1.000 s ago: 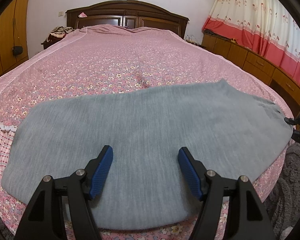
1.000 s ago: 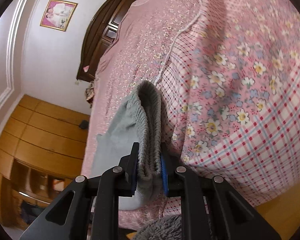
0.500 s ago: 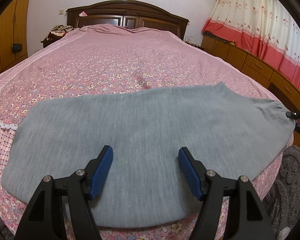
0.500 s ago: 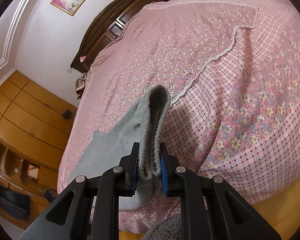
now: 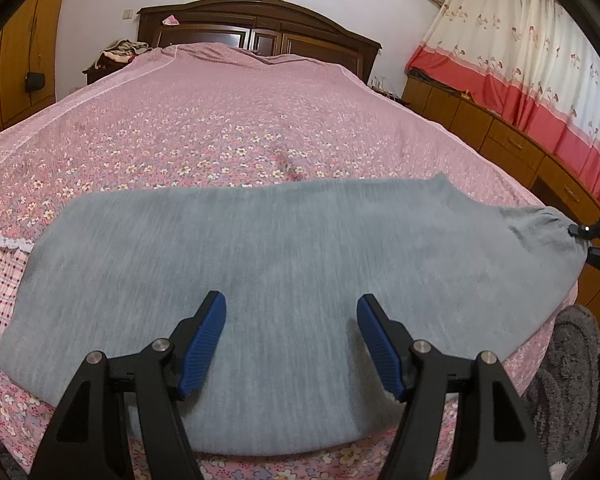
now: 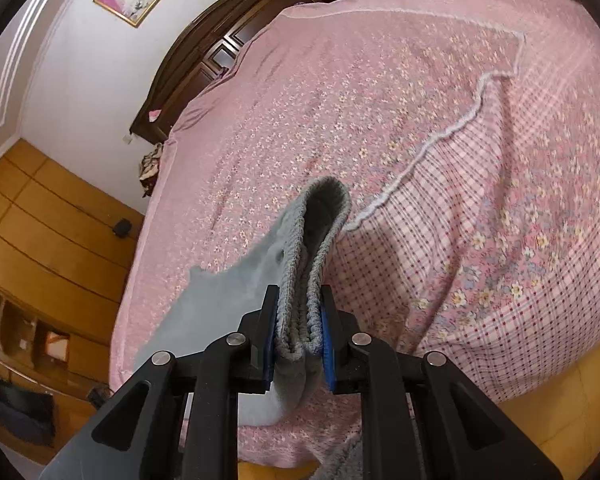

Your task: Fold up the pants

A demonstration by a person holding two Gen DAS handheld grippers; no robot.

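Note:
Grey pants lie spread across the near end of a pink flowered bed. My left gripper hovers just above their near middle, open, with nothing between its blue pads. My right gripper is shut on the ribbed waistband of the pants and holds that end lifted off the bed. In the left wrist view the right gripper shows at the far right edge, at the raised end of the cloth.
A dark wooden headboard stands at the far end. Low wooden cabinets under red and cream curtains run along the right. Wooden wardrobes line the other wall. A grey fuzzy slipper is beside the bed's corner.
The right gripper has risen and rolled with the waistband, so the right end of the pants sits higher. The left gripper has stayed put, still open.

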